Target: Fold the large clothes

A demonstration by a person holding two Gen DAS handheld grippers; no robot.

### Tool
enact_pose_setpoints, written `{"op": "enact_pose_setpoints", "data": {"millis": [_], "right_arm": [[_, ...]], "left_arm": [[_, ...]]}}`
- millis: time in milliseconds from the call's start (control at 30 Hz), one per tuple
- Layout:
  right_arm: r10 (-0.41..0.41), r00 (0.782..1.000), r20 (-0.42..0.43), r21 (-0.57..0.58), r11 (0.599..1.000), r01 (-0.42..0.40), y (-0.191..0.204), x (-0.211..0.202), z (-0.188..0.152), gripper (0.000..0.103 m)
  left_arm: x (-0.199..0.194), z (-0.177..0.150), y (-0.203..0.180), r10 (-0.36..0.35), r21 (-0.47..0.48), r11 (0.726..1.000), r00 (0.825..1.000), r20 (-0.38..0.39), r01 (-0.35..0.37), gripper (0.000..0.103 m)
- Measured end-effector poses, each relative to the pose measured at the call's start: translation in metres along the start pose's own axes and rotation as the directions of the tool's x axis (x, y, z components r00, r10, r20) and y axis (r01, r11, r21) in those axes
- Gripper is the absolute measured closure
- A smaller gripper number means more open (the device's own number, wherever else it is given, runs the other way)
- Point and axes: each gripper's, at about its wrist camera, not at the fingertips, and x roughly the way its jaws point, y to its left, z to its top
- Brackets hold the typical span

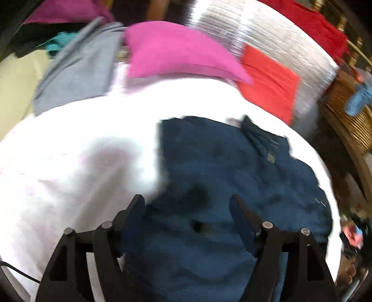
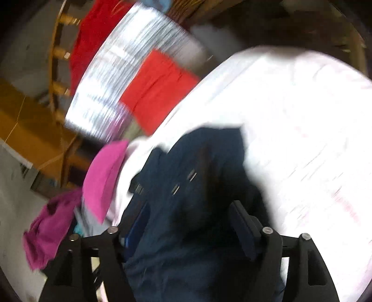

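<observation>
A dark navy garment point(image 1: 220, 162) lies crumpled on a white sheet point(image 1: 81, 151), blurred in both views. My left gripper point(image 1: 186, 204) hovers over its near part, open, the pads apart and pressing on nothing. In the right wrist view the same navy garment point(image 2: 197, 162) fills the space under and between the fingers of my right gripper point(image 2: 188, 206), which is also open. The cloth partly hides that gripper's left finger. The white sheet point(image 2: 302, 116) spreads to the right.
A folded pink garment point(image 1: 176, 51), a folded orange-red one point(image 1: 269, 81) and a grey one point(image 1: 79, 74) lie beyond the sheet. A silver striped surface point(image 1: 267, 30) and a red cloth point(image 1: 313, 21) are behind. A wicker basket point(image 1: 348, 111) stands at right. A magenta garment point(image 2: 48, 232) hangs at left.
</observation>
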Motion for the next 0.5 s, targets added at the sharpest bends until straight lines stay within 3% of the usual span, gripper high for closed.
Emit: {"op": "enact_pose_setpoints", "data": {"millis": [100, 267, 333, 367, 400, 433, 500], "right_arm": [[-0.092, 0.996, 0.021, 0.043, 0.995, 0.091, -0.020, 0.022, 0.012, 0.024], [-0.072, 0.992, -0.102, 0.100, 0.992, 0.082, -0.048, 0.069, 0.015, 0.024], [-0.044, 0.988, -0.146, 0.077, 0.995, 0.056, -0.048, 0.082, 0.012, 0.032], [-0.064, 0.990, -0.129, 0.022, 0.998, 0.067, -0.039, 0.080, 0.010, 0.054], [-0.076, 0.989, -0.126, -0.038, 0.997, 0.072, -0.034, 0.078, 0.010, 0.066], [-0.093, 0.990, -0.109, -0.087, 0.993, 0.084, -0.024, 0.075, 0.008, 0.068], [-0.101, 0.993, -0.067, -0.152, 0.984, 0.090, -0.010, 0.060, 0.009, 0.072]], "left_arm": [[0.029, 0.009, 0.017, 0.012, -0.077, 0.997, 0.998, -0.055, -0.016, 0.027], [0.068, 0.012, 0.018, -0.097, -0.129, 0.988, 0.989, -0.113, 0.082, 0.027], [0.071, 0.013, 0.014, -0.104, -0.126, 0.988, 0.990, -0.092, 0.092, 0.029], [0.071, 0.014, 0.013, -0.103, -0.128, 0.988, 0.991, -0.089, 0.091, 0.033], [0.069, 0.015, 0.011, -0.114, -0.130, 0.986, 0.990, -0.079, 0.103, 0.045], [0.068, 0.014, 0.008, -0.130, -0.128, 0.985, 0.989, -0.072, 0.120, 0.056], [0.060, 0.014, 0.002, -0.096, -0.103, 0.991, 0.994, -0.058, 0.090, 0.056]]}}
